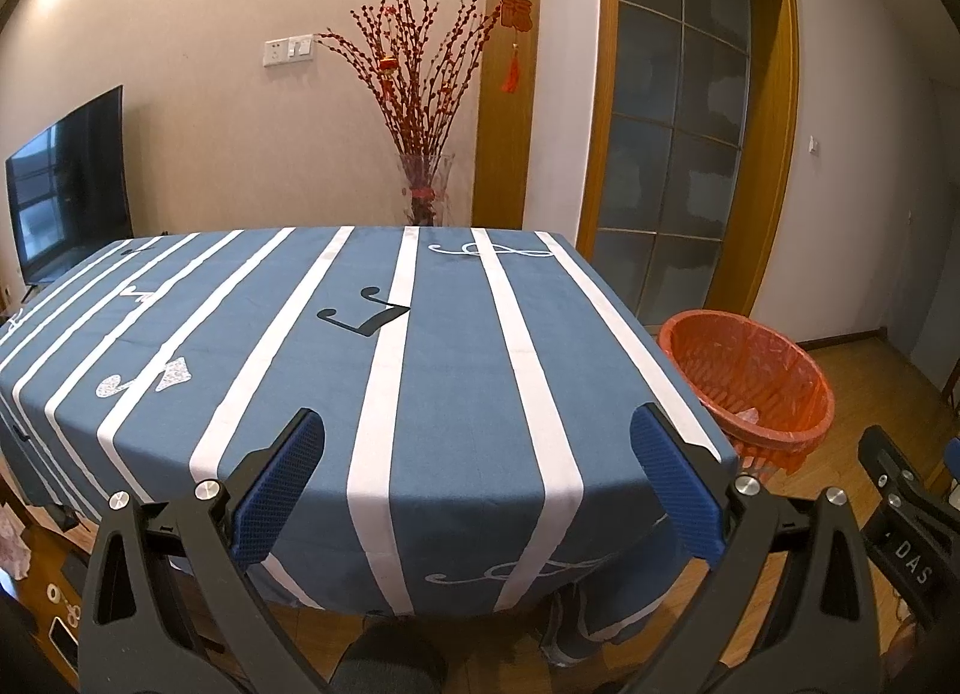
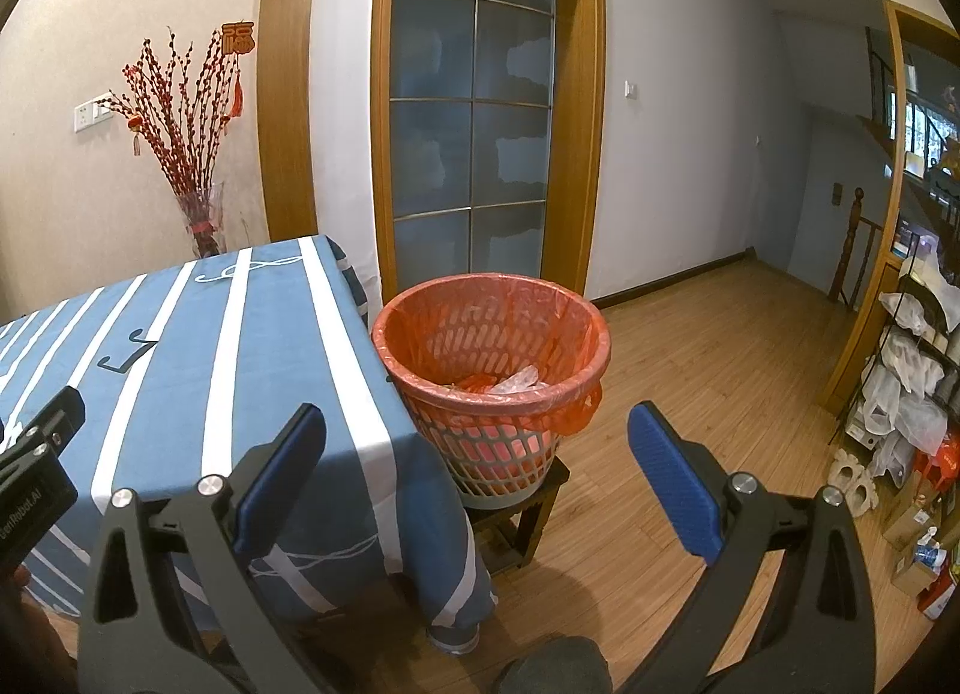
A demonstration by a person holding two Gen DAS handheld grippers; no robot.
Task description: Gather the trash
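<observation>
A grey slotted waste basket (image 2: 492,358) lined with an orange-red bag stands on a small dark stool at the table's right corner; clear plastic and orange scraps lie at its bottom (image 2: 510,380). In the left wrist view the same basket (image 1: 750,382) shows at the right. My left gripper (image 1: 477,478) hovers open over the near edge of the blue striped tablecloth (image 1: 450,370), nothing between its blue pads. My right gripper (image 2: 477,472) is open too, held in front of and below the basket, empty. The tabletop shows only printed music notes.
A glass vase of red twigs (image 1: 423,190) stands behind the table by the wall, a TV (image 1: 69,184) at the far left. A wooden-framed glass door (image 2: 474,111) is behind the basket. Shelves with bags and boxes (image 2: 912,394) line the right wall; wood floor (image 2: 708,370) lies between.
</observation>
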